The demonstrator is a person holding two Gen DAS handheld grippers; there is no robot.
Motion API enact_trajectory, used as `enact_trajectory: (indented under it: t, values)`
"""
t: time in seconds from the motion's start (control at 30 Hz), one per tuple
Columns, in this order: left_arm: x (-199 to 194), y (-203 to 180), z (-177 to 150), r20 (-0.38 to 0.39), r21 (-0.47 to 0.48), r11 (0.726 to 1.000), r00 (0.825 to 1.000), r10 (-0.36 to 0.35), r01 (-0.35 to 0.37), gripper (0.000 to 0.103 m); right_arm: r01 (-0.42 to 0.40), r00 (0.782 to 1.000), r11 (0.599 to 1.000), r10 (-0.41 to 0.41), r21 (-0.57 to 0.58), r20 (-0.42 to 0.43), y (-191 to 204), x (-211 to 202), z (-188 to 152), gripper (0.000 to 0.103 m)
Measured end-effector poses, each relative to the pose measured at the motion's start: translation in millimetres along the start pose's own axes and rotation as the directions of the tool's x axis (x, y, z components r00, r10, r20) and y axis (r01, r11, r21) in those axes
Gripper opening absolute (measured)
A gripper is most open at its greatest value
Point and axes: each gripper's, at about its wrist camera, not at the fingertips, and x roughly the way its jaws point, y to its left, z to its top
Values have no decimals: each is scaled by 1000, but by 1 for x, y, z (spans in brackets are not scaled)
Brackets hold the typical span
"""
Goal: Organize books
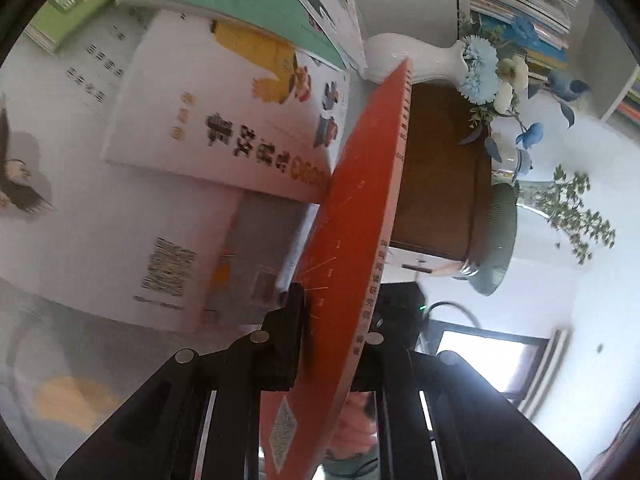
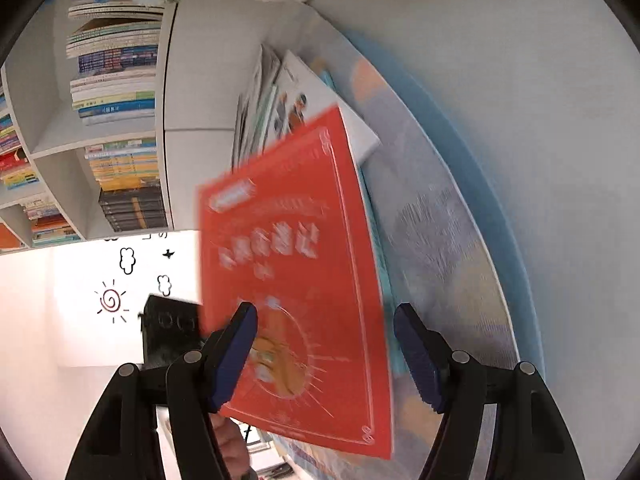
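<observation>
Left gripper (image 1: 332,332) clamped on one red book (image 1: 360,208).
Right gripper (image 2: 324,356), jaws apart, straddles the same book (image 2: 296,280) unpressed; two grippers.

Red book (image 1: 360,208): glossy paper cover. Beside it, white vase (image 1: 420,56) glazed ceramic, wood box (image 1: 440,176) matt brown. Claw pads (image 2: 234,360) ribbed blue rubber.

Left gripper (image 1: 332,320) was clamped on the red book (image 1: 360,208), rolled over to one side. Right gripper (image 2: 324,356) stood wide open, pads clear of the book, which sat loose between its blue fingers (image 2: 420,360).
</observation>
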Motion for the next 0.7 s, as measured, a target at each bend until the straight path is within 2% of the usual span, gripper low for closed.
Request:
enact_trajectory:
  t: [0.07,0.2,0.27,0.3,0.33,0.37,0.43,0.5,0.53,0.6,0.67,0.7]
  values:
    - [5,-1,0,-16,-6,1000,1000,-7,7,10,-33,999,999,33,17,1,-6,-2,-6,70]
    - [12,-1,2,-61,-79,992,993,-104,99,10,-113,994,992,114,60,-3,-27,-14,-18,68]
    - [13,-8,2,-66,-44,996,995,-75,72,10,-155,988,985,155,76,6,-34,-18,-20,66]
    - [14,-10,1,-72,-39,997,995,-68,65,10,-179,984,980,178,86,17,-35,-20,-20,55]
    - [15,-10,1,-80,-39,998,995,-59,56,10,-218,976,971,216,98,25,-37,-20,-20,39]
    - [16,-11,2,-78,-33,999,996,-41,38,9,-237,971,966,236,101,26,-36,-21,-20,32]
    - [17,-13,2,-74,17,998,995,70,-69,10,-180,983,982,178,64,33,-29,-22,-21,27]
    - [21,-21,0,-63,109,968,970,233,-226,13,-82,996,997,82,3,36,-15,-21,-22,23]
    - [24,-25,-4,-52,160,944,953,299,-287,19,-24,999,999,26,-41,39,-6,-21,-24,21]
    - [30,-35,-12,-18,256,889,917,398,-381,21,112,993,983,-105,-147,54,15,-19,-29,21]
    - [33,-44,-20,24,322,838,889,458,-440,22,258,966,926,-243,-277,88,41,-15,-39,21]
    - [36,-51,-25,54,362,801,868,493,-477,22,300,954,901,-282,-314,100,48,-12,-43,21]
